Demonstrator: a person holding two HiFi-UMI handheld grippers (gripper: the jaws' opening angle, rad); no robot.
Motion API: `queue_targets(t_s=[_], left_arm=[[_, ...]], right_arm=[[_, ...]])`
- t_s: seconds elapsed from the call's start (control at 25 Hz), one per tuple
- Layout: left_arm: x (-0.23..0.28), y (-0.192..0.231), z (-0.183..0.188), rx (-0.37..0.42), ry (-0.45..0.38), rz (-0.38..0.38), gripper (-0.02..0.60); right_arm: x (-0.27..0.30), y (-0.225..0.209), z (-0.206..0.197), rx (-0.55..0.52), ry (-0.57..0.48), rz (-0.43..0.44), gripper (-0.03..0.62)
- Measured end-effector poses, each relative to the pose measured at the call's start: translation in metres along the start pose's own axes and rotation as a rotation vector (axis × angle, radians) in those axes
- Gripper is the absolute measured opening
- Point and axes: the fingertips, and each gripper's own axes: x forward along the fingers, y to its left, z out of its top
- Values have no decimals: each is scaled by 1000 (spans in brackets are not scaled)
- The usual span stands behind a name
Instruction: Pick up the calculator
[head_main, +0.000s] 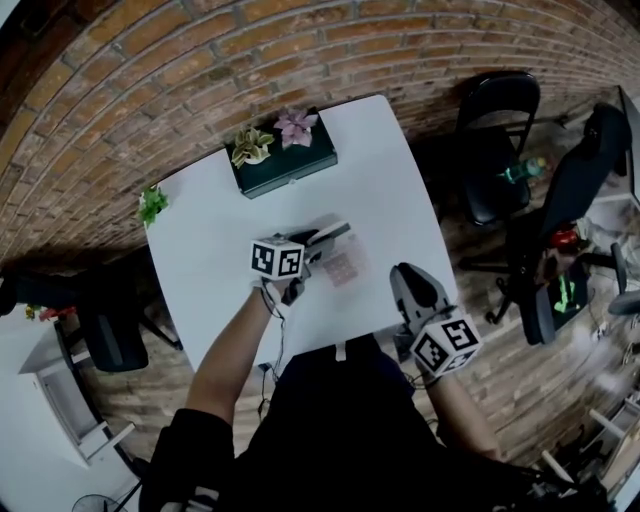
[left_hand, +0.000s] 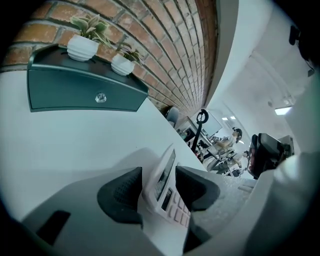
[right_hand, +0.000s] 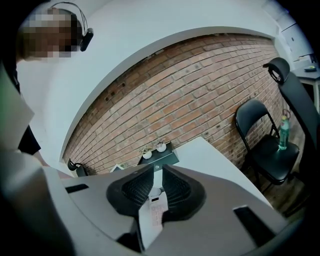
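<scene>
Calculator (head_main: 343, 267), display end toward brick wall (head_main: 200, 80)

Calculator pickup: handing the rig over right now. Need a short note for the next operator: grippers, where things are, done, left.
Left gripper: open, jaws astride the calculator. The pads sit close to it, but I see no clamp.
Right gripper: jaws narrowly apart, nothing between them. It is at the near edge of the white table, pointing toward the calculator.
Calculator: down on the table, nearer the person than the dark drawer box.
Done: left gripper set round the calculator.
Left: close the left jaws on it, then lift.
</scene>
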Motion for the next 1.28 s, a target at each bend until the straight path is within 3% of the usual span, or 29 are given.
queue_targets(t_s=[0.24, 0.52, 0.64, 1.04, 1.28], left_arm=[[6, -4, -2, 14, 23, -29, 165], [-5, -15, 0, -30, -38, -50, 79], [-13, -23, 4, -84, -82, -76, 56], [-58, -37, 4, -176, -209, -88, 52], [-99, -46, 20, -183, -302, -81, 52]], right_arm=[[3, 0, -4, 29, 1, -7, 53], [3, 5, -6, 21, 7, 3, 41], [3, 9, -3, 13, 6, 12, 38], [0, 32, -3, -15, 12, 41, 21], [0, 45, 10, -57, -12, 55, 20]])
